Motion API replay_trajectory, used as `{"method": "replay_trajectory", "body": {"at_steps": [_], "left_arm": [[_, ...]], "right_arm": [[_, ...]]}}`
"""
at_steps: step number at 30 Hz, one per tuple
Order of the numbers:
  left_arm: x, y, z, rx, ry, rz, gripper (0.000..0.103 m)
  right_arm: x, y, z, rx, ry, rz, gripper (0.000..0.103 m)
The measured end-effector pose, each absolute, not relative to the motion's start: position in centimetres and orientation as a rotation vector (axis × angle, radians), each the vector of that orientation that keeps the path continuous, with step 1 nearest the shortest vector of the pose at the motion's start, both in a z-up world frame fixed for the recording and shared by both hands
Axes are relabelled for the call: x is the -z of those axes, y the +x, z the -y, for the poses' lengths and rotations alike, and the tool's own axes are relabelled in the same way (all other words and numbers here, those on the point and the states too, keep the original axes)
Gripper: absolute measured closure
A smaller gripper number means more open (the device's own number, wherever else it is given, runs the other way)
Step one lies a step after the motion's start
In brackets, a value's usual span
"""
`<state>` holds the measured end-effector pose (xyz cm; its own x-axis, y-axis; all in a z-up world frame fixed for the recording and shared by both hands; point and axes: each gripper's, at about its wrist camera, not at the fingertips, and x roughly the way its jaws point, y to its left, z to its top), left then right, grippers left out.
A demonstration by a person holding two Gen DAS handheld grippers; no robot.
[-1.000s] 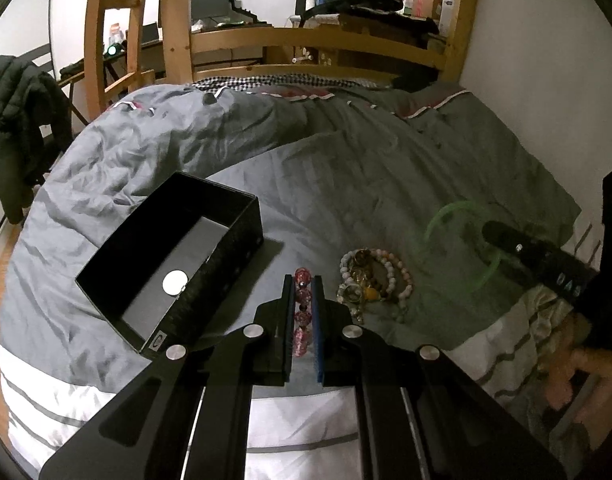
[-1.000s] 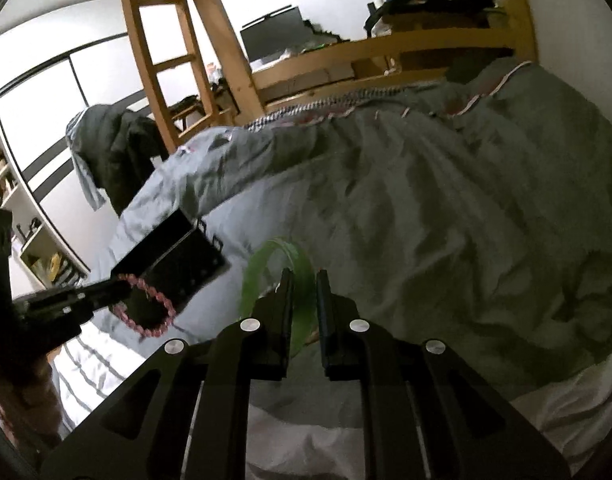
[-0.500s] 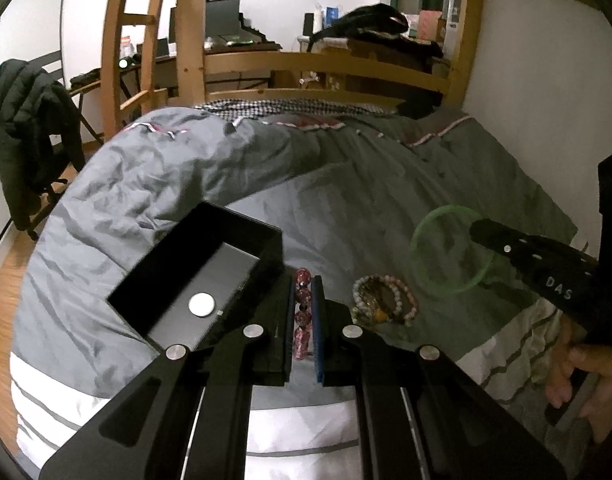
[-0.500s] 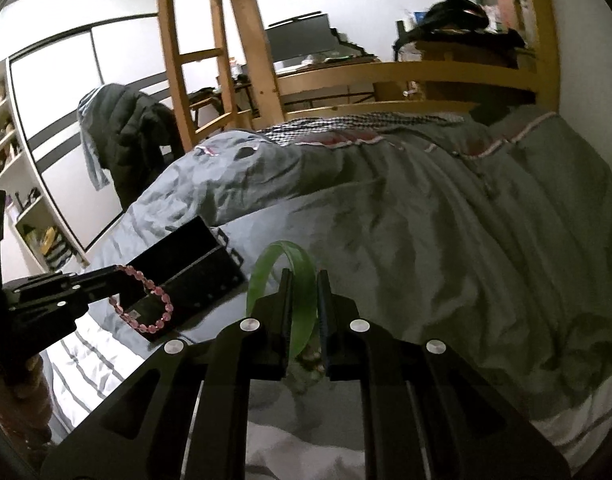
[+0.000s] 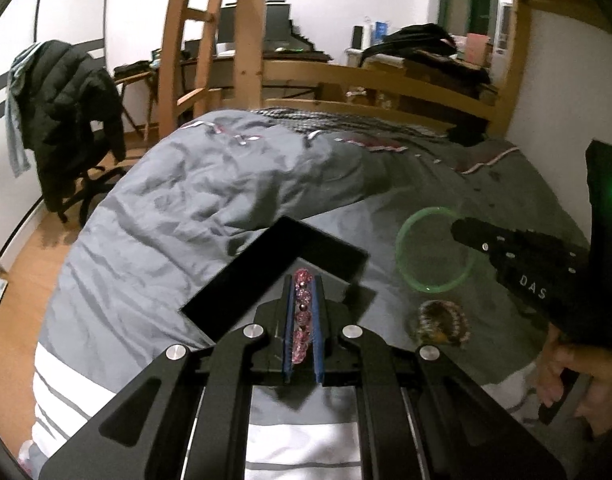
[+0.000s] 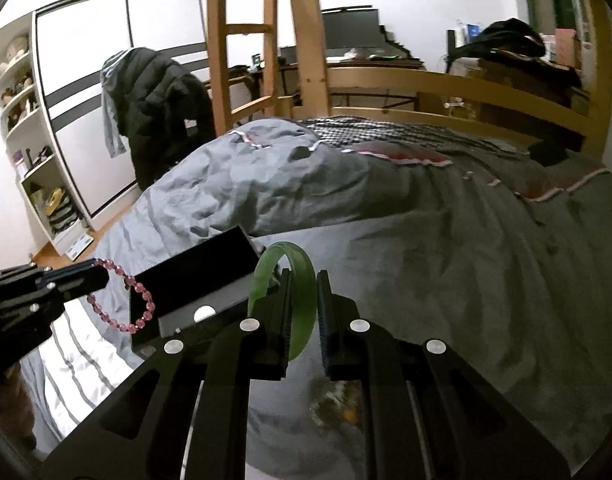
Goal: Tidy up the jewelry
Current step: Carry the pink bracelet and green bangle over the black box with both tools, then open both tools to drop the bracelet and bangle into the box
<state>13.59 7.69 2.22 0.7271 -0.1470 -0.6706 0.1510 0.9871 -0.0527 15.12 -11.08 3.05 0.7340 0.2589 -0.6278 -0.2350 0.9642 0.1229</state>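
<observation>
Pink beads are hanging in a loop from the left gripper (image 5: 302, 312), whose jaws are pinching the bracelet (image 6: 124, 300) tight. The right gripper (image 6: 304, 308) is clamping the rim of a green bangle (image 6: 284, 276) just as narrowly. Both pieces are riding in the air near the black box (image 6: 198, 276), which is sitting open on the grey duvet (image 6: 426, 260) with one small pale round thing on its floor. A heap of other beaded bracelets (image 5: 442, 322) is waiting on the duvet beside the box.

The step looks like carrying both pieces to the box. Doing it well probably means getting each piece over the opening and lowering it inside the walls before letting go, one gripper at a time, since the bracelet is dangling freely and could catch on the rim.
</observation>
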Motion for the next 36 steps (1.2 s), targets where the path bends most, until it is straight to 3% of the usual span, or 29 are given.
{"method": "replay_trajectory", "body": {"at_steps": [12, 23, 31, 33, 35, 36], "left_arm": [[2.3, 17.4, -10.3, 0.114, -0.066, -0.858, 0.095], [2.8, 17.8, -10.9, 0.057, -0.081, -0.892, 0.095], [2.1, 17.4, -11.2, 0.075, -0.114, -0.872, 0.095], [1.7, 17.1, -11.3, 0.085, -0.124, -0.857, 0.088], [1.3, 16.9, -11.4, 0.086, -0.134, -0.836, 0.044], [0.9, 16.6, -11.5, 0.083, -0.138, -0.808, 0.038]], "right_arm": [[-0.7, 20.1, 4.5, -0.341, -0.059, -0.75, 0.091], [1.6, 20.6, 1.7, -0.406, -0.086, -0.841, 0.09], [0.4, 20.1, 2.4, -0.419, -0.049, -0.816, 0.089], [0.0, 20.1, 3.1, -0.403, -0.037, -0.808, 0.083], [-0.7, 20.0, 4.1, -0.387, -0.013, -0.79, 0.064], [-1.2, 19.8, 4.8, -0.372, -0.001, -0.775, 0.055]]}}
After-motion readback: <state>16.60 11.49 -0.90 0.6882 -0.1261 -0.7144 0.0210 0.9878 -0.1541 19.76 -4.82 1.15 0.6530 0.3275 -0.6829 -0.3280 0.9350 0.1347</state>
